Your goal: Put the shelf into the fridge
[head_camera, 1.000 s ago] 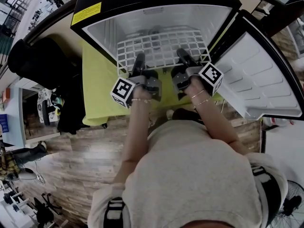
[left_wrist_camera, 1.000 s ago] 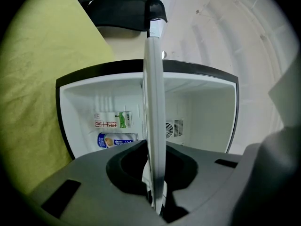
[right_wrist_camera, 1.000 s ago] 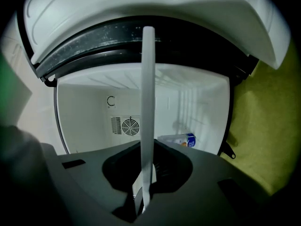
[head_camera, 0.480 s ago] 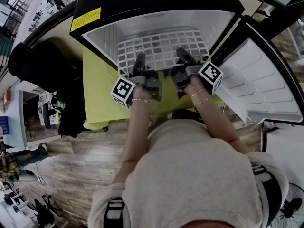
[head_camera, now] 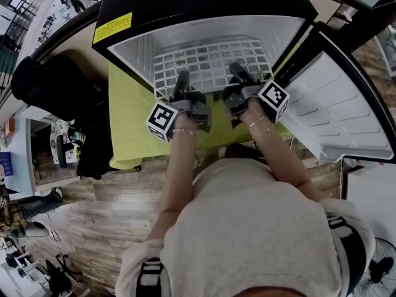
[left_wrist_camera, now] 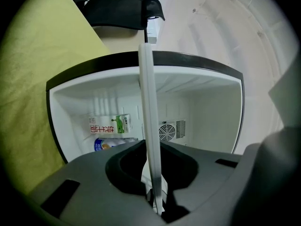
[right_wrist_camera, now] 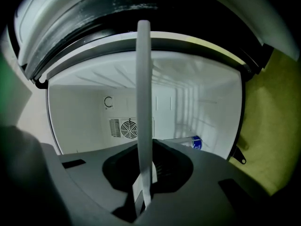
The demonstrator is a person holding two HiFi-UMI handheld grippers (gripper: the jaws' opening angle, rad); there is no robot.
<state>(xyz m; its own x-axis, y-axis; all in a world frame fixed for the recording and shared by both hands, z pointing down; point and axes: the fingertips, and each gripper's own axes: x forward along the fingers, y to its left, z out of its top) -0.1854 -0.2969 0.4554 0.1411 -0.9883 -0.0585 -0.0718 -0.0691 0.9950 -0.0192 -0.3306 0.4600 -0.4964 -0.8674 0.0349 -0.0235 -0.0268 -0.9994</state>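
White wire is what both sets of jaws are pinched on: the left gripper (left_wrist_camera: 157, 205) is clamped tight on the near edge of the wire shelf (head_camera: 210, 60), and in its own view the shelf shows edge-on as a thin pale bar running from between the jaws straight toward the fridge opening. Same deal with the right gripper (right_wrist_camera: 140, 204), jaws closed on that same near edge, a bit further right, with the bar splitting its view down the middle. From the head view the two grippers sit side by side, marker cubes toward the person, and the shelf reaches away from them into the fridge (head_camera: 139, 48), so most of the grid is already inside the white compartment and only the near edge sits at the mouth. Past the shelf in the left gripper view there's a milk carton (left_wrist_camera: 109, 124) against the back wall with a blue can (left_wrist_camera: 106, 144) just beside it, and a round fan vent (left_wrist_camera: 165, 132) to their right. The fridge door (head_camera: 334, 110) hangs open on the right, white inner panel facing up. Outside is black, with a yellow label (head_camera: 112, 22) on the far left corner. It stands on a yellow-green cloth (head_camera: 130, 122), and nearer the person is wooden flooring (head_camera: 105, 209).
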